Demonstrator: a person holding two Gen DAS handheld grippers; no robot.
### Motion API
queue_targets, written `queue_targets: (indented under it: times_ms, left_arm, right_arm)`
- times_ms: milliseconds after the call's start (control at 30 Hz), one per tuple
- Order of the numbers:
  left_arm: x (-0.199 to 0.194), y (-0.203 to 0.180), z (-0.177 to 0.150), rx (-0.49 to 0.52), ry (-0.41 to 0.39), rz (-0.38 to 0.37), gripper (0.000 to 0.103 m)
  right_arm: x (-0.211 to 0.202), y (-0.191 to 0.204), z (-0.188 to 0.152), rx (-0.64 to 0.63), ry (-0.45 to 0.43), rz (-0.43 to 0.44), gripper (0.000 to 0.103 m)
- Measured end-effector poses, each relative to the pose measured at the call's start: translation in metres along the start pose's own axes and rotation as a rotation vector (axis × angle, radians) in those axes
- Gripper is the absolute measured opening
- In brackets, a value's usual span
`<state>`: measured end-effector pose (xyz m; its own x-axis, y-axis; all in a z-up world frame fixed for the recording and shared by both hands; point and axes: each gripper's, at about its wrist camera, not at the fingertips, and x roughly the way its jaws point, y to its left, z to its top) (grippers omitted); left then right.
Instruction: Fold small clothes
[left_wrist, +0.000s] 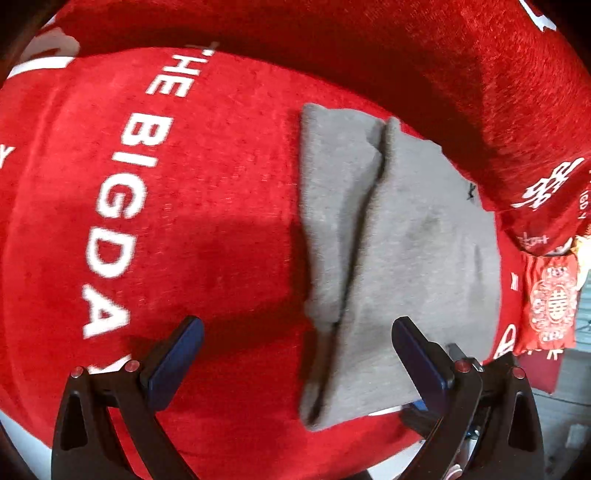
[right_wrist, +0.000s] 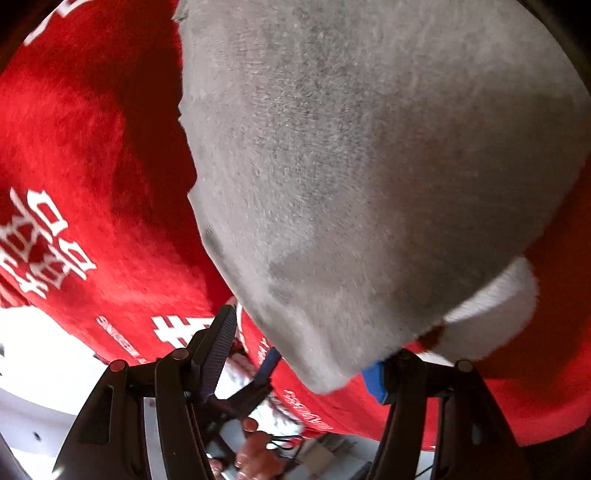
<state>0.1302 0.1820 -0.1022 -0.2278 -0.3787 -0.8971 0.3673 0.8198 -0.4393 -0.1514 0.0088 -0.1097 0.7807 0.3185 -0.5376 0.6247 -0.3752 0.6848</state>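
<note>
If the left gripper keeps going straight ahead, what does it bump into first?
Probably the gray cloth, whose near end already lies between the open left gripper fingers. Beneath it is the red blanket. Depth is hard to judge.

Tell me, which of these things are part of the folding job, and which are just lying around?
Part of the job:
- grey garment, lying folded
- left gripper, open over its near edge
- right gripper, open at its edge

Just lying about:
- red blanket with white lettering, the surface underneath
- red patterned pouch at the blanket's edge

Grey garment (left_wrist: 399, 251) flat on red lettered cloth (left_wrist: 207, 192)
</note>
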Motion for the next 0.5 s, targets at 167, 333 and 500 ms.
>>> queue_targets:
  times_ms: [167, 333, 500]
  left_arm:
    - [0.013, -0.007, 0.014, -0.018, 0.049, -0.142, 0.102]
    - [0.025, -0.016, 0.027, -0.014, 0.085, -0.225, 0.102]
    - [0.041, -0.029, 0.043, -0.029, 0.137, -0.323, 0.102]
  right_arm:
    - [-0.004, 0.006, 0.004, 0.017, 0.013, 0.046, 0.014]
    - [-0.014, 0.036, 0.002, -0.086, 0.056, 0.116, 0.010]
    - [-0.019, 0.051, 0.001, -0.127, 0.092, 0.137, 0.010]
